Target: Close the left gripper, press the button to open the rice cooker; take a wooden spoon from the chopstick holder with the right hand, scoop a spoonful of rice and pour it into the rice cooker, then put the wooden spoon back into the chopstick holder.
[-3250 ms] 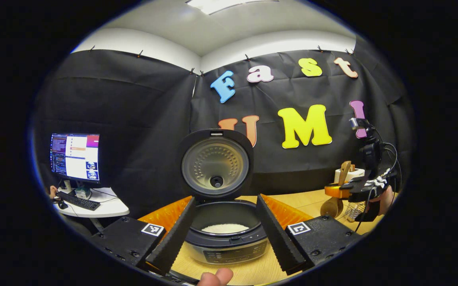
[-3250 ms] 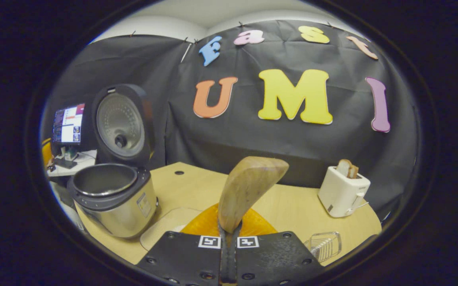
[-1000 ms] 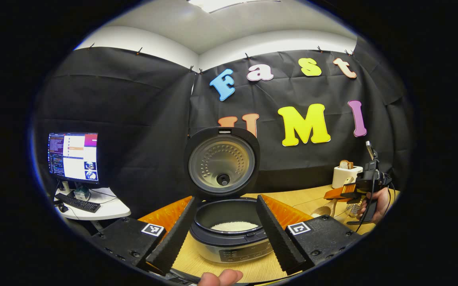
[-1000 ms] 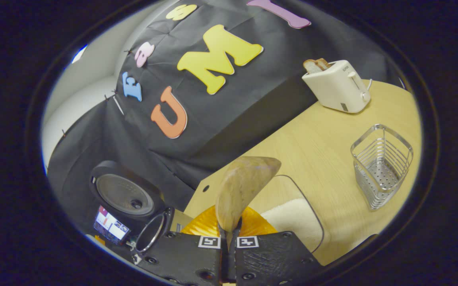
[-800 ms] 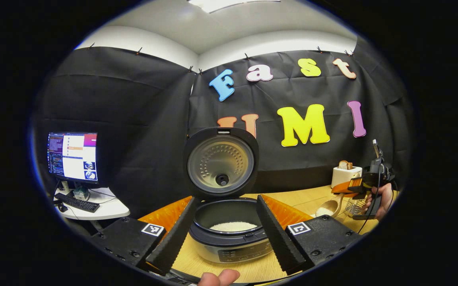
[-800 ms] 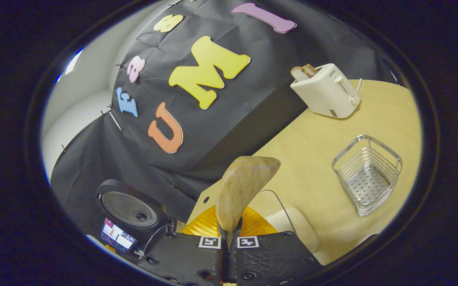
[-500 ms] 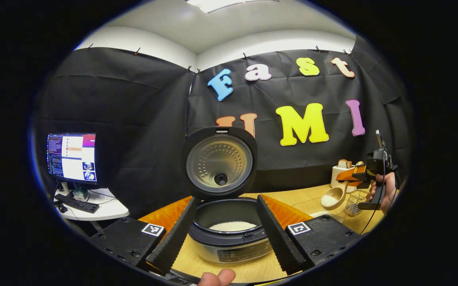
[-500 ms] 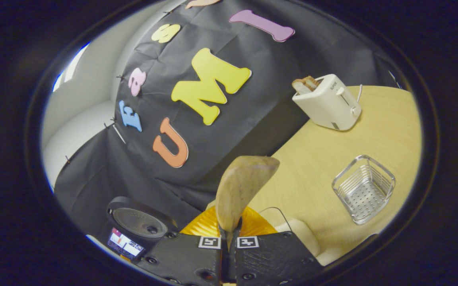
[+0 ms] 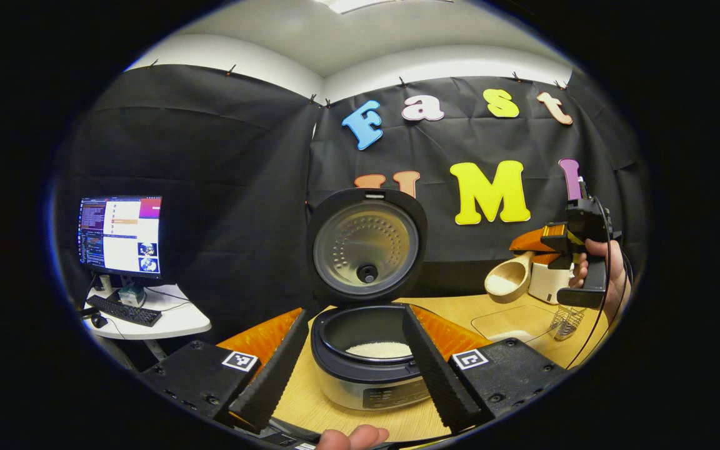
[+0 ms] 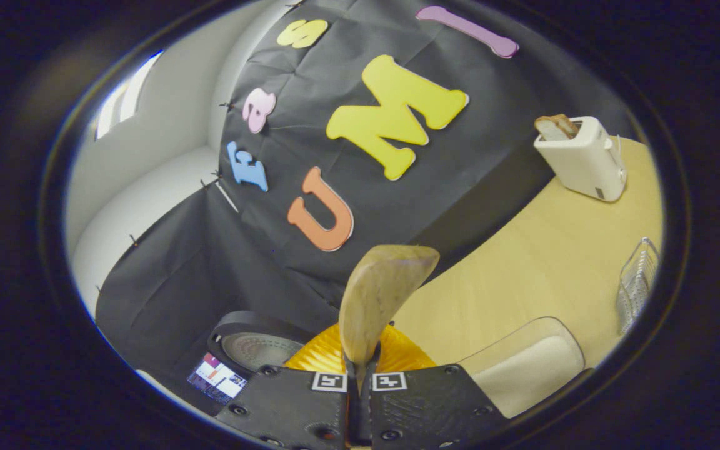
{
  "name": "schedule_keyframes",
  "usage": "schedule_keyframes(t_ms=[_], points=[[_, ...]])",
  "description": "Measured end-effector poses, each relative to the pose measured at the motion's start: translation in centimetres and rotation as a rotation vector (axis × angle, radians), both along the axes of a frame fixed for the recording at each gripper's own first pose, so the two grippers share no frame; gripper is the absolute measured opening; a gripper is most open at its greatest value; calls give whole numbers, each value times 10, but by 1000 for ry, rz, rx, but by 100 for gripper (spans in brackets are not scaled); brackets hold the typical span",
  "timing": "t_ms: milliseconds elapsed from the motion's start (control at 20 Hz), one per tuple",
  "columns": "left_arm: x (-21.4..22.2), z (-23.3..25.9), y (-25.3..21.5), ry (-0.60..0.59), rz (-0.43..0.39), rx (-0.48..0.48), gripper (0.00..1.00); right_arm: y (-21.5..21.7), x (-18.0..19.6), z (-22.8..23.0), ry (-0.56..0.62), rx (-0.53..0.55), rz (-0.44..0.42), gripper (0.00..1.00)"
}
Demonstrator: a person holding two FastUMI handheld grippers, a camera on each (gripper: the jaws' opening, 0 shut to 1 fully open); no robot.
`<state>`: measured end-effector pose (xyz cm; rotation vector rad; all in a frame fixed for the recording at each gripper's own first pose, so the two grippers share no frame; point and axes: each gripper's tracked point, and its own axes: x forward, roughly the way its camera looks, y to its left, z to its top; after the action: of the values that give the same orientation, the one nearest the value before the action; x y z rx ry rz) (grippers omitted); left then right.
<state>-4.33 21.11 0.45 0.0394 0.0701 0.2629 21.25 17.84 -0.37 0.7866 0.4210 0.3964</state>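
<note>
Wooden spoon point(image 10: 380, 294) sat clamped in the right gripper point(image 10: 360, 381), raised above the tabletop point(image 10: 522, 262). The left gripper point(image 9: 354, 369) stood open, framing the open rice cooker point(image 9: 366, 375).

Black gripper point(image 9: 352, 365) housings with screws, square tag markers, orange panels behind ridged fingers point(image 9: 436, 375).

Left gripper point(image 9: 354, 369) fingers spread wide, rice cooker point(image 9: 369, 369) framed between them. Lid point(image 9: 367, 247) stands upright beyond the pot; white rice point(image 9: 380, 350) in the bottom. Up and right: a hand point(image 9: 600, 275) carries the right gripper point(image 9: 557, 240), wooden spoon point(image 9: 509, 281) with rice hanging from it. Monitor point(image 9: 120, 236) far left.
</note>
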Motion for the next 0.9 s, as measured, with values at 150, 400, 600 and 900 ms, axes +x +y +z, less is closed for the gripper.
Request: schedule_keyframes(t_ms=[150, 400, 600, 900], points=[[-4, 1, 11, -4, 22, 15, 96, 40, 6, 11, -19, -37, 48, 0], [-6, 1, 20, -6, 44, 6, 97, 104, 3, 10, -49, -140, 150, 0], [-7, 2, 22, -8, 49, 12, 96, 140, 1, 14, -111, -247, 202, 0], [-11, 5, 31, -13, 77, 18, 96, 170, -6, 13, -197, -401, 251, 0]])
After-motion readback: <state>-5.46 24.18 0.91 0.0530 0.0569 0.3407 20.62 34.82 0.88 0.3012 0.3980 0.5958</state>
